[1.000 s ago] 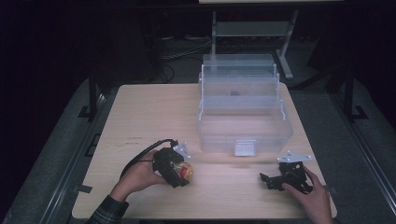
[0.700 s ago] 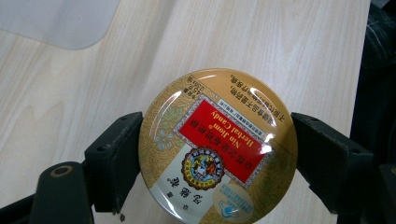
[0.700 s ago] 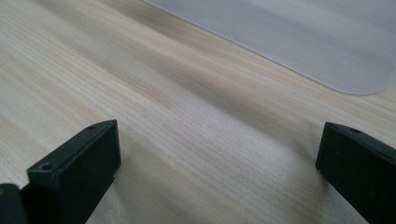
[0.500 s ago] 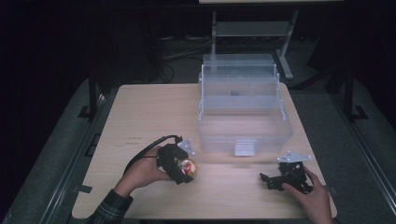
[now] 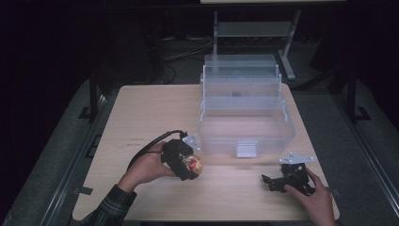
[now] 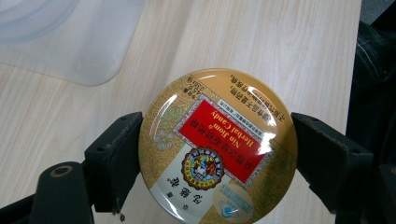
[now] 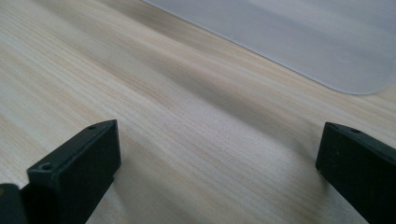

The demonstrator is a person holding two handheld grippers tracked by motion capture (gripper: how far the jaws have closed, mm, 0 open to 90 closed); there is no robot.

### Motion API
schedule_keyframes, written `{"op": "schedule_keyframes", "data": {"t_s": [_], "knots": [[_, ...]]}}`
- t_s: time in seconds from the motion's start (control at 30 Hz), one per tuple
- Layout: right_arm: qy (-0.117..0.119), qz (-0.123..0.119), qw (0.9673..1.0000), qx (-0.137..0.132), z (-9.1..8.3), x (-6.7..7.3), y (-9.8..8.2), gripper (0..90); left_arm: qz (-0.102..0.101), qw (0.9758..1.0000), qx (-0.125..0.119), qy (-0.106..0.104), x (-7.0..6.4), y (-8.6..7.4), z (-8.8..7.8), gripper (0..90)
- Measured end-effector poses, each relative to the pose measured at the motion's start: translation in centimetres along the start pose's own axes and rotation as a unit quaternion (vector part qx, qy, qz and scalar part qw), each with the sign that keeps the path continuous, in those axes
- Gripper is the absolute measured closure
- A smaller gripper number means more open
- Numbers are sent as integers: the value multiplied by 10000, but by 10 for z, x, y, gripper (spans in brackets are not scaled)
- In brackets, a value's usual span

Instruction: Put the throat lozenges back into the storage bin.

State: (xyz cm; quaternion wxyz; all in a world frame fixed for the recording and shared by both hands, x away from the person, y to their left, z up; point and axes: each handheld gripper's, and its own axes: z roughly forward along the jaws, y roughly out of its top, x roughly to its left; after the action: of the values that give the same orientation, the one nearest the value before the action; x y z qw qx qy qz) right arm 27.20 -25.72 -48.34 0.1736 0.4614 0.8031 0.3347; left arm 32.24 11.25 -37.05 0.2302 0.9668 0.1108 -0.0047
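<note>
— While your left hand (image 5: 146, 167) grips it, where does your left hand-held gripper (image 5: 188, 165) sit, and what has it got?

— You have it low over the near left part of the table (image 5: 141, 117), just in front of the clear plastic tiered box (image 5: 244, 108). Its jaws are closed against the two sides of a round gold candy tin (image 6: 217, 147), whose red label reads "Nin Jiom Herbal Candy" upside down in your left gripper view. The tin's rim touches both black jaws, with wood grain behind it and a corner of the clear box at upper left.

— And your right hand-held gripper (image 5: 288, 179)?

— Your right hand (image 5: 313, 197) rests it near the table's front right corner, beside the box. You see its jaws spread wide in the right gripper view, nothing but bare table between them, the box's rounded base corner (image 7: 345, 51) beyond.
</note>
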Motion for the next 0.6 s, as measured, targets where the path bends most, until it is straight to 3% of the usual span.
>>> {"op": "schedule_keyframes", "data": {"t_s": [0.6], "knots": [[0, -3, 10000, -2, 0, 0, 0, 0, 72, 9999, -81, -48, 7, 18, -8, 196]]}}
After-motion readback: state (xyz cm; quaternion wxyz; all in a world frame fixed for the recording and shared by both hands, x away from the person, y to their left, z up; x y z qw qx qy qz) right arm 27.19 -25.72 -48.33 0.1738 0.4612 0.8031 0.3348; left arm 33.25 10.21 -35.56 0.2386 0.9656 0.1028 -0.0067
